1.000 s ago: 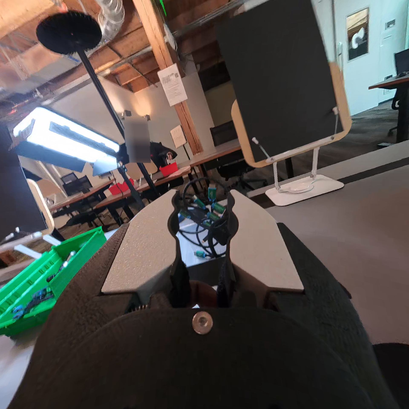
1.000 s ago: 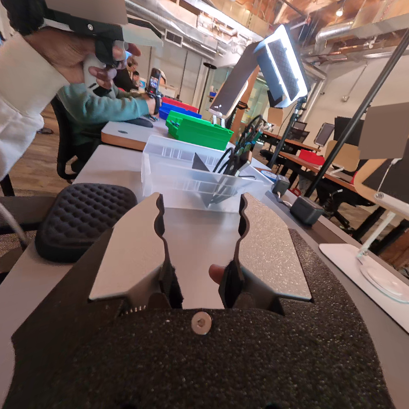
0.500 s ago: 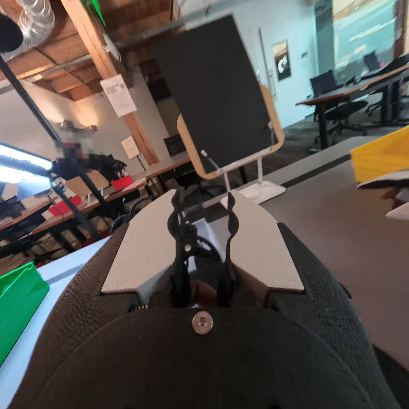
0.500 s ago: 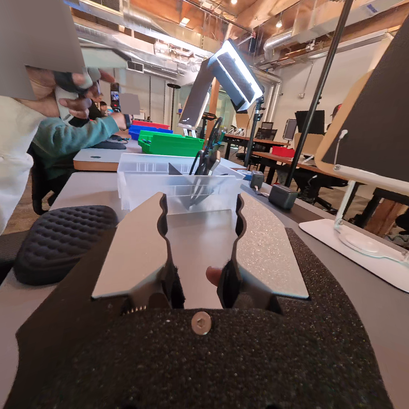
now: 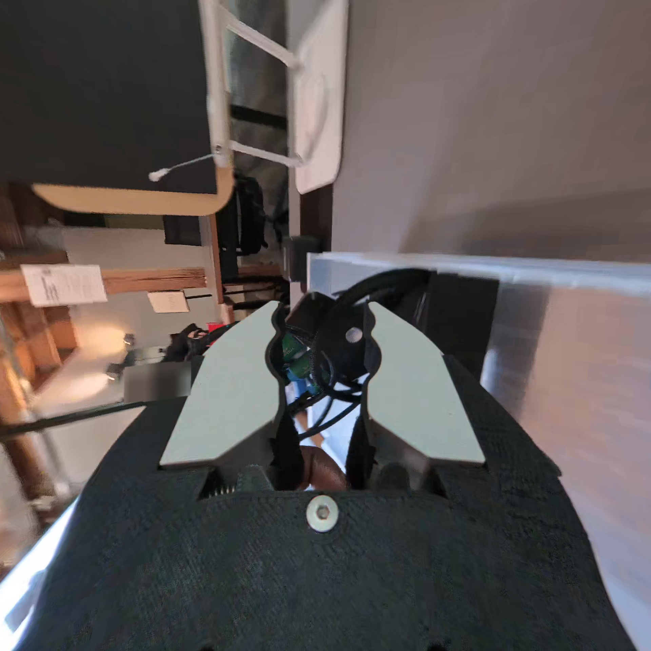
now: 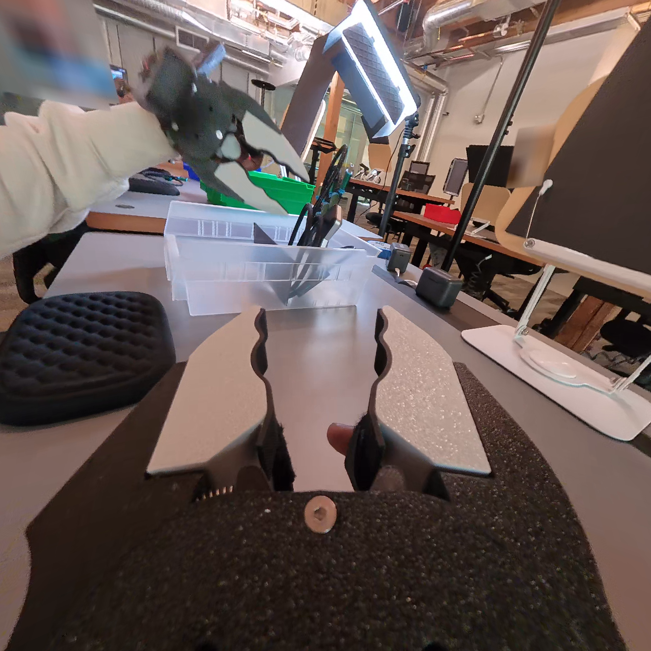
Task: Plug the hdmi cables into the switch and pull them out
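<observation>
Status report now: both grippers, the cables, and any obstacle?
Left gripper open, tilted over clear bin. Right gripper open, empty, low over table. HDMI cables bundled in bin, ungripped. Nothing blocking.

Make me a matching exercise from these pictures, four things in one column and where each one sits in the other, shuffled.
Things:
1. black cables
2. black padded cushion
3. white stand base
4. left hand-held gripper

Places:
A. table's right edge
B. inside the clear plastic bin
C. above the bin's rim, open
D. table's left side

Pairs: 1-B, 2-D, 3-A, 4-C
</observation>
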Available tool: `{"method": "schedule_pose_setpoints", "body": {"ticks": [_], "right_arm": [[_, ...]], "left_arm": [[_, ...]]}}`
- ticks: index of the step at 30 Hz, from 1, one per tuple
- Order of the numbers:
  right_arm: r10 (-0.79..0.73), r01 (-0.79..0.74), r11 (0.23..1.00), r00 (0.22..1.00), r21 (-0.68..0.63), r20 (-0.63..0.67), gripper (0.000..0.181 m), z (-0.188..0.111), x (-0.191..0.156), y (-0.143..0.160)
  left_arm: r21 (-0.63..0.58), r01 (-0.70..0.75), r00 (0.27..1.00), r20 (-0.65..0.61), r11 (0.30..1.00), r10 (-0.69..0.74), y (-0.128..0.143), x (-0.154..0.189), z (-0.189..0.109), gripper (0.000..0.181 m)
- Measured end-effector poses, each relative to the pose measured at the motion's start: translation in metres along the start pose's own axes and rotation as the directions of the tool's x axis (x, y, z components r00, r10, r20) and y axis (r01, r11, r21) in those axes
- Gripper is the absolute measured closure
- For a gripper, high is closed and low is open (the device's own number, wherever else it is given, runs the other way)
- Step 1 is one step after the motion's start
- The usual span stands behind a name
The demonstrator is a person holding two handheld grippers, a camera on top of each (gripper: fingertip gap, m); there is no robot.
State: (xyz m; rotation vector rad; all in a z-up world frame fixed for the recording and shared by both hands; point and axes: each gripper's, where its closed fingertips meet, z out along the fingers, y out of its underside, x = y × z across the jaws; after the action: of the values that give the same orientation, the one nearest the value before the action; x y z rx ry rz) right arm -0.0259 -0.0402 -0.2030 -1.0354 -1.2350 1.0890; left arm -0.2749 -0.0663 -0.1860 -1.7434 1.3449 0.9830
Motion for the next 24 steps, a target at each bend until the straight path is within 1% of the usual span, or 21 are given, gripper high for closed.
{"method": "schedule_pose_setpoints", "body": {"ticks": [2,5,6,7,8,9,11,13,15,18,22,24], "right_arm": [[0.031,-0.031,1.0,1.0,0.007,-0.007,0.123,-0.001,0.002,0.0],[0.036,-0.036,0.999,0.999,0.011,-0.01,0.125,-0.002,0.002,-0.001],[0.028,-0.028,1.0,1.0,0.005,-0.012,0.125,-0.001,0.002,0.0],[0.015,-0.015,1.0,1.0,-0.002,-0.013,0.125,-0.001,0.001,0.0],[-0.001,0.001,1.0,1.0,-0.009,-0.016,0.125,-0.001,0.001,0.001],[-0.015,0.015,1.0,1.0,-0.017,-0.022,0.125,-0.001,0.001,0.002],[-0.031,0.03,0.999,0.999,-0.034,-0.036,0.125,-0.002,0.004,0.005],[-0.02,0.019,0.999,0.999,-0.034,-0.043,0.126,-0.002,0.006,0.005],[0.006,-0.007,1.0,0.999,-0.018,-0.039,0.126,-0.002,0.007,0.003],[0.016,-0.017,1.0,0.999,-0.022,-0.045,0.127,-0.003,0.008,0.004],[0.003,-0.005,0.999,0.998,-0.042,-0.055,0.127,-0.003,0.01,0.007],[-0.001,-0.002,0.999,0.998,-0.051,-0.057,0.127,-0.002,0.01,0.009]], "left_arm": [[-0.06,-0.153,0.987,-0.056,0.986,0.149,0.01,0.006,0.018,0.14],[-0.085,-0.269,0.951,-0.181,0.96,0.25,0.02,0.017,0.041,0.14],[-0.098,-0.304,0.94,-0.195,0.948,0.281,0.023,0.018,0.048,0.141],[-0.117,-0.336,0.931,-0.187,0.934,0.312,0.026,0.017,0.055,0.15],[-0.131,-0.35,0.929,-0.174,0.928,0.326,0.026,0.014,0.058,0.167],[-0.144,-0.333,0.935,-0.175,0.932,0.308,0.026,0.013,0.058,0.171],[-0.161,-0.233,0.966,-0.153,0.959,0.209,0.026,0.005,0.049,0.171],[-0.148,-0.114,0.99,-0.095,0.982,0.1,0.03,-0.005,0.036,0.171],[-0.116,-0.016,1.0,-0.025,0.993,0.013,0.034,-0.014,0.023,0.17],[-0.08,0.063,0.997,0.043,0.995,-0.06,0.04,-0.028,0.002,0.171],[-0.007,0.15,0.983,0.111,0.989,-0.148,0.039,-0.049,-0.022,0.173],[0.02,0.169,0.981,0.089,0.985,-0.17,0.037,-0.046,-0.025,0.173]]}}
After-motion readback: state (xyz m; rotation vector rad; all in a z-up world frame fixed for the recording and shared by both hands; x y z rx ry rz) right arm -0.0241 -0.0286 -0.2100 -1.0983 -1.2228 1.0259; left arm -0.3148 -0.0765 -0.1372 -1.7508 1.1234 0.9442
